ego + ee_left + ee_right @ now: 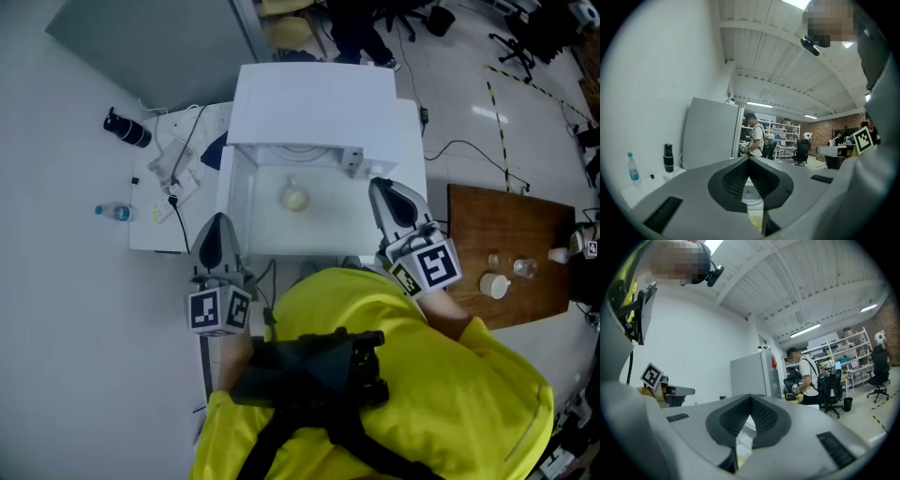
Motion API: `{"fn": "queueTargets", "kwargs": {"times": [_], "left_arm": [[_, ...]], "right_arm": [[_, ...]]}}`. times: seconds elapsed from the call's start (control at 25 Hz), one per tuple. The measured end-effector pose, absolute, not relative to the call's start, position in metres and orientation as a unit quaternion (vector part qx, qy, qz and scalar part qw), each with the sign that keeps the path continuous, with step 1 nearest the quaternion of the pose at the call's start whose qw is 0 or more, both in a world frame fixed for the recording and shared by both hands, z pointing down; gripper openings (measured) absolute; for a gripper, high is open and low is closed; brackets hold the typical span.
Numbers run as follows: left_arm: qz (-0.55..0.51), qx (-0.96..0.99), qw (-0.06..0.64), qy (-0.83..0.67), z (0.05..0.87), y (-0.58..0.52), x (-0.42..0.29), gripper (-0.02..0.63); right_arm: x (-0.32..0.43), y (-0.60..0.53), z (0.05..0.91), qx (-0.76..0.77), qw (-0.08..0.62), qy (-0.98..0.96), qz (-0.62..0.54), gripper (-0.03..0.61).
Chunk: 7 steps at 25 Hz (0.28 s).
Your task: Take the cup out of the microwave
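From above, the white microwave [314, 103] stands at the far side of a white table. A pale cup [295, 197] sits in the white recess just in front of the microwave's top; I cannot tell whether a door is there. My left gripper [217, 223] hangs at the recess's near left corner, shut and empty. My right gripper [379, 187] is at its right edge, also shut with nothing in it. Both point roughly level across the room. In the left gripper view the jaws [749, 161] meet at their tips. So do the jaws in the right gripper view [751, 399].
A black flask [127, 128], a small water bottle [114, 213] and cables lie on the white table's left part [155, 234]. A wooden table [506, 225] with a white cup [494, 284] stands right. A person [808, 376] stands beyond, by a grey cabinet [747, 376].
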<state>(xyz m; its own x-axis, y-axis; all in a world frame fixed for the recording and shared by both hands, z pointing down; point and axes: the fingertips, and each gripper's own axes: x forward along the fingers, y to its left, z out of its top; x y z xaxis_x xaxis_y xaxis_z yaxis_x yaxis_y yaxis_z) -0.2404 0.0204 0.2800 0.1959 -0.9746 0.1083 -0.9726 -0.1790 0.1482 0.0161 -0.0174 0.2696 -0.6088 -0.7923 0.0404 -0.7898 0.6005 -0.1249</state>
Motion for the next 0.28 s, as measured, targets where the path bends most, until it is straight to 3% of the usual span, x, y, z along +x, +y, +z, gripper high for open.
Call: {"fn": "queueTargets", "kwargs": {"times": [0.28], "left_arm": [[-0.017, 0.771, 0.086, -0.631, 0.2801, 0.0226, -0.2421, -0.005]], "right_arm": [[0.0154, -0.0163, 0.2712, -0.452, 0.012, 0.890, -0.062, 0.003]]}}
